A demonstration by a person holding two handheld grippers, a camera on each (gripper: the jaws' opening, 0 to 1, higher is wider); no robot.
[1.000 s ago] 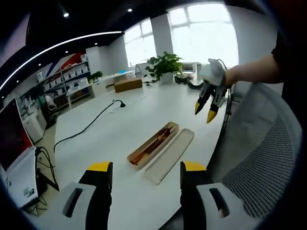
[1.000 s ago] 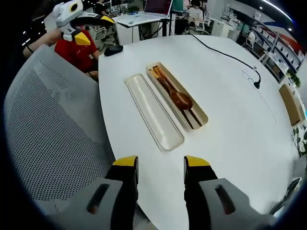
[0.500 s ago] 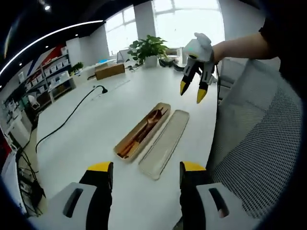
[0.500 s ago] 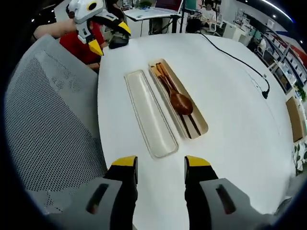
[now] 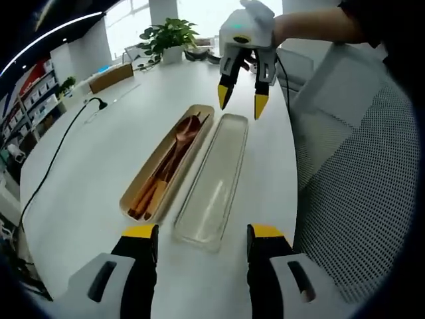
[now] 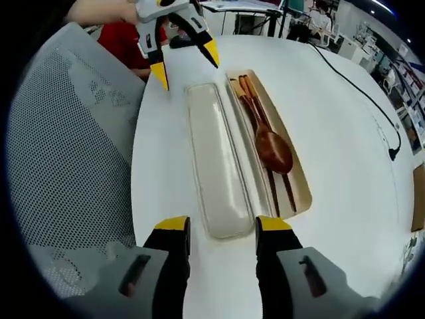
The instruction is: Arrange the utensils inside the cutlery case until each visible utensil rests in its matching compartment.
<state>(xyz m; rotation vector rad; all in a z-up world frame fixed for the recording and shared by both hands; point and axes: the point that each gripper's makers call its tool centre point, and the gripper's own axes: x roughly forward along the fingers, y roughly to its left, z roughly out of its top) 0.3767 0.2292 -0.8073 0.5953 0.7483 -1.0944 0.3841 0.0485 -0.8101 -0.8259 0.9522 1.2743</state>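
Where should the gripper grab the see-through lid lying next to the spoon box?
Probably across its narrow width, from above. The clear lid lies flat on the white table, long and thin, so open jaws could likely span its two long edges. The end nearest the right gripper looks easiest, away from the beige case beside it.

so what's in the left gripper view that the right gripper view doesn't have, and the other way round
Left gripper view alone: a potted plant and a cardboard box at the table's far end. Right gripper view alone: a red garment beyond the chair. Both share the white table, the open cutlery case with wooden spoon and chopsticks, the lid lying beside it, a black cable, and a mesh chair.
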